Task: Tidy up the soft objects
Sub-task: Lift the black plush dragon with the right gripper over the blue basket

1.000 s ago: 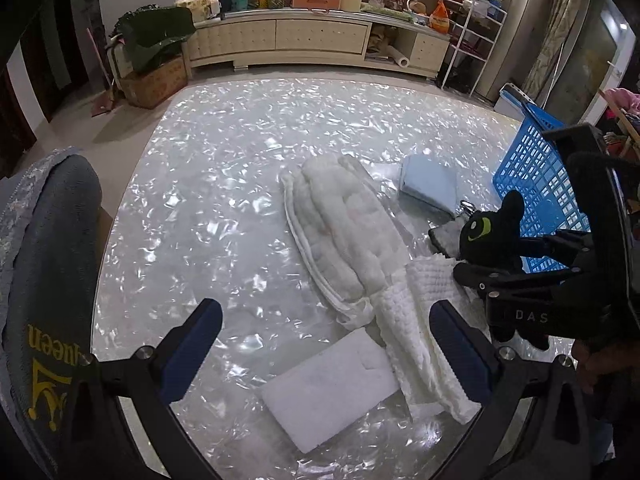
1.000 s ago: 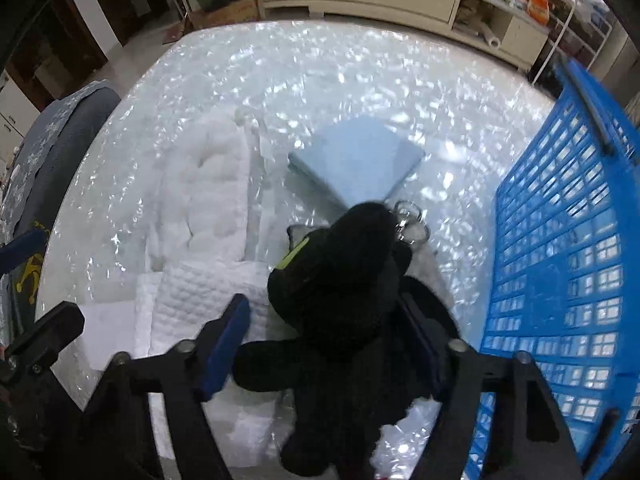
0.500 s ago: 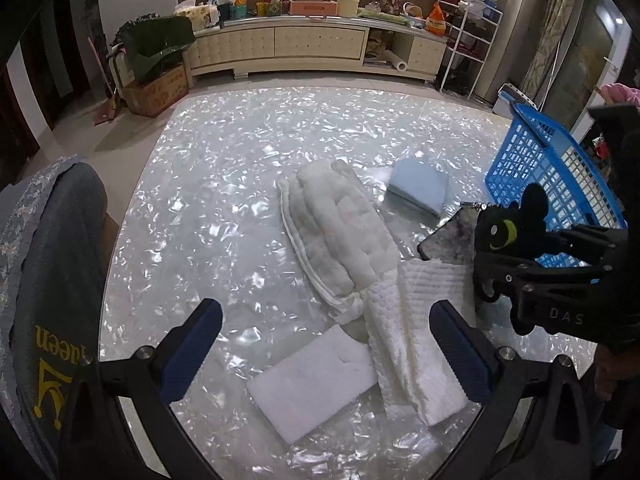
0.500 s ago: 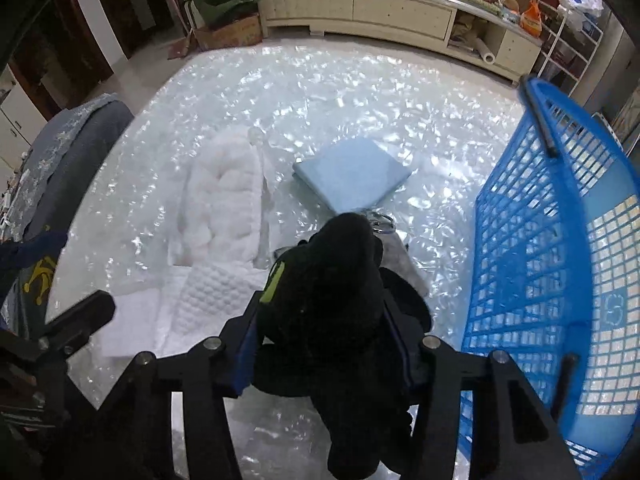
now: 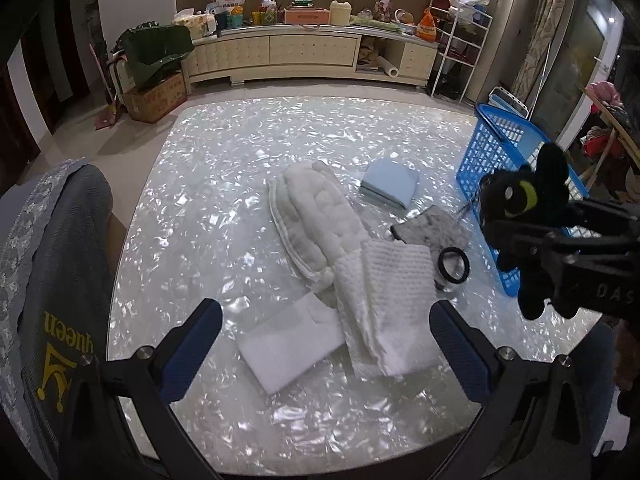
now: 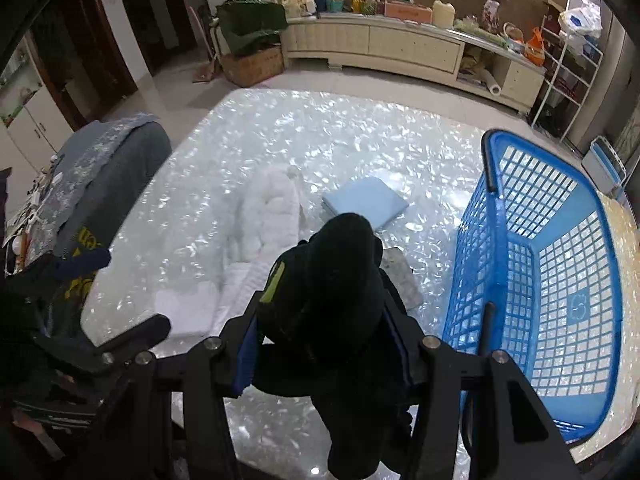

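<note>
A black plush toy (image 6: 332, 280) with a yellow-green eye hangs above the shiny white table (image 5: 248, 148), and my right gripper (image 6: 324, 320) is shut on its body. The toy (image 5: 524, 200) is beside the near left wall of the blue basket (image 6: 496, 240). My left gripper (image 5: 324, 320) stands open over the near side of the table with nothing between its fingers. Below it lie a flat white cloth (image 5: 288, 344), a white waffle towel (image 5: 392, 292) and a white quilted pad (image 5: 316, 216). A folded light blue cloth (image 5: 390, 186) lies farther back.
A grey pouch (image 5: 432, 228) with a black ring (image 5: 454, 264) lies by the basket. A grey chair back (image 5: 52, 280) stands at the table's left edge. A long cream cabinet (image 5: 312, 52) and a wire rack (image 5: 460, 52) line the far wall.
My right gripper closed on the black plush toy and lifted it off the table, up beside the basket. The left gripper drew up and back a little, still open.
</note>
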Motion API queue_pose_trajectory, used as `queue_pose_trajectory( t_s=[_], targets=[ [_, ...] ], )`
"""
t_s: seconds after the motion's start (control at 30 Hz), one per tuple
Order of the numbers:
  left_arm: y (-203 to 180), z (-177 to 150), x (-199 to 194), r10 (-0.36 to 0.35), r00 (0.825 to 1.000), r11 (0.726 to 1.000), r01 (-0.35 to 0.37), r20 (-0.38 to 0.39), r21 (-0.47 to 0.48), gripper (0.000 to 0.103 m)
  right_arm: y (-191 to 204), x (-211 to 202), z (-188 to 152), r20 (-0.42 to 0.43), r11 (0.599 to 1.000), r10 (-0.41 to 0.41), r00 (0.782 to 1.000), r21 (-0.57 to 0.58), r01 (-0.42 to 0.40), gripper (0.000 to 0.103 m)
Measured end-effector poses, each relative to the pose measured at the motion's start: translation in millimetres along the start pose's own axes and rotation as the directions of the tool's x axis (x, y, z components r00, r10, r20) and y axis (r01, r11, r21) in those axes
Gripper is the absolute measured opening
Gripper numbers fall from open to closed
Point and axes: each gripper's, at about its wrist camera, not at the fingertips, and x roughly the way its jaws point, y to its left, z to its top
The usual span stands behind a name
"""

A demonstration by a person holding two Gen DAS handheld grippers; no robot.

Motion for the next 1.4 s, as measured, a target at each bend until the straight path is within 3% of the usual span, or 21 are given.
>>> queue_pose_trajectory(
  t_s=[0.4, 0.63, 0.8, 1.0, 1.17, 1.4],
  targets=[
    [-13, -19, -6, -0.011, 0.998, 1.000, 0.011, -0.057, -0.006, 0.103, -9, -44, -16, 0.052, 0.999, 0.036, 0.998, -0.019, -0.035, 0.051],
    [-21, -27, 14, 0.002, 0.994, 1.000, 0.000, -0.112, 0.016, 0.103, -30, -74, -8, 0.107, 0.999, 0.041, 0.993, -0.002, -0.041, 0.051],
    [-19, -30, 32, -0.019, 0.987, 1.000, 0.016, -0.157, -0.021, 0.103, -52, -88, -3, 0.134, 1.000, 0.020, 0.991, 0.010, -0.022, 0.051],
    [-22, -31, 49, -0.001, 0.980, 1.000, -0.003, -0.199, -0.018, 0.101, -77, -89, -1, 0.134, 1.000, -0.016, 0.991, 0.025, 0.012, 0.051],
    [-22, -29, 61, -0.031, 0.974, 0.999, 0.021, -0.227, -0.045, 0.096, -94, -83, 2, 0.138, 0.997, -0.075, 0.988, 0.032, 0.071, 0.051],
    [-21, -29, 79, -0.021, 0.966, 0.999, 0.007, -0.258, -0.053, 0.096, -115, -51, 0, 0.083, 0.992, -0.130, 0.988, 0.001, 0.130, 0.051]
  ],
)
